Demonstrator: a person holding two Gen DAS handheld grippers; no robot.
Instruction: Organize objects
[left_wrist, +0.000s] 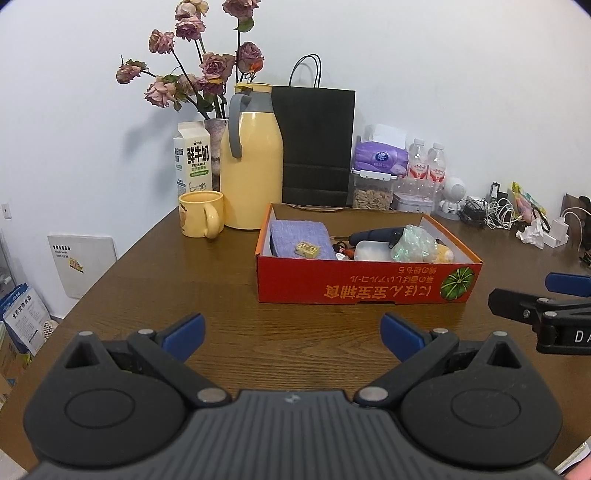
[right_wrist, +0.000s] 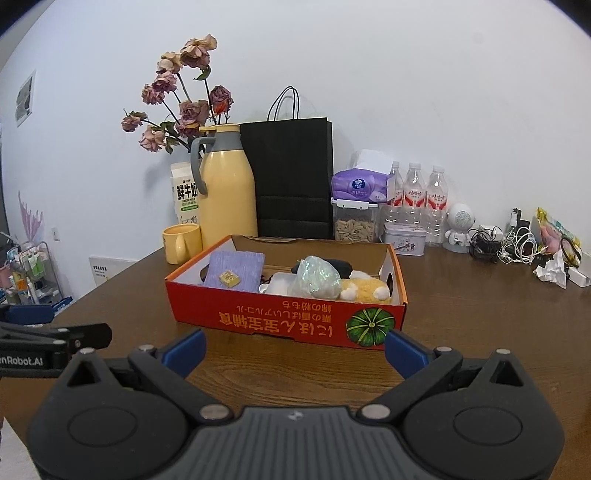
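A red cardboard box (left_wrist: 354, 284) (right_wrist: 258, 321) sits mid-table. Inside lie a purple cloth (left_wrist: 299, 236) (right_wrist: 236, 271) with a small yellow block (left_wrist: 306, 250) (right_wrist: 229, 277) on it, a dark blue tool (left_wrist: 376, 234), a white container (left_wrist: 371, 251), an iridescent bag (left_wrist: 413, 242) (right_wrist: 317, 277) and a yellow plush (right_wrist: 365, 288). My left gripper (left_wrist: 293, 332) stands open in front of the box, nothing between its fingers. My right gripper (right_wrist: 295, 349) is open too, close to the box's front wall, and also shows at the left wrist view's right edge.
Behind the box stand a yellow mug (left_wrist: 201, 214), a yellow thermos jug (left_wrist: 251, 162), a milk carton (left_wrist: 192, 158), dried roses (left_wrist: 199, 74), a black paper bag (left_wrist: 316, 147), tissues (left_wrist: 380, 155), water bottles (right_wrist: 417, 199) and tangled cables (right_wrist: 506, 243). The table's left edge (left_wrist: 96, 284) drops off.
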